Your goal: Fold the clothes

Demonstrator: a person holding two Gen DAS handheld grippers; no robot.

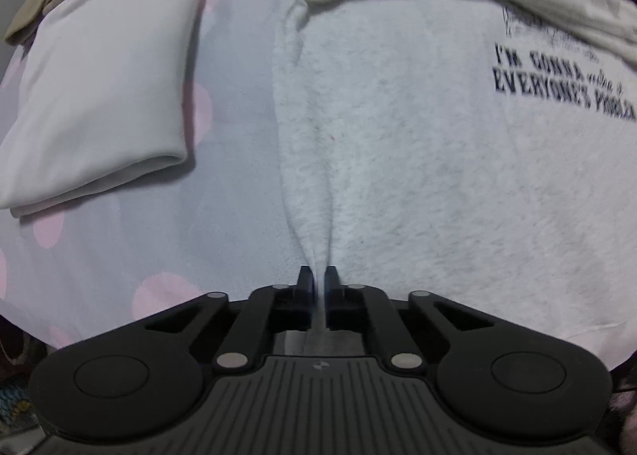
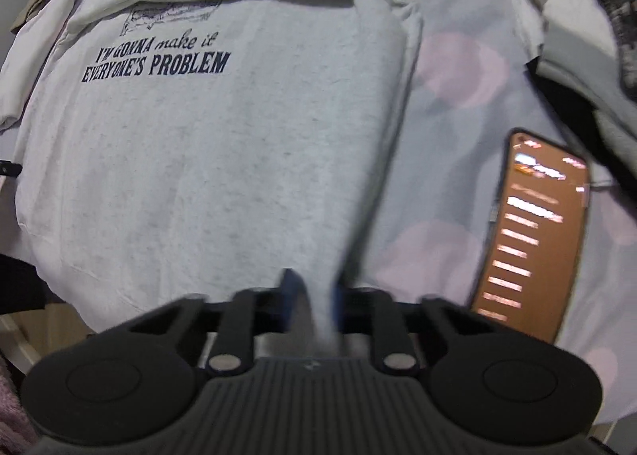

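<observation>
On the spotted sheet, only the right view shows a phone.

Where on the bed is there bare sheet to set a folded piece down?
Bare sheet runs between the folded white garment and the sweatshirt, and between the sweatshirt and the phone. Beyond the phone, a clothes heap crowds it.

Light: soft and dim, shadows being kept faint.
Blur: right view being smeared, the phone screen glaring.
Edges: both views being bent and darkened by fisheye distortion.
Focus: near grippers being softened.
</observation>
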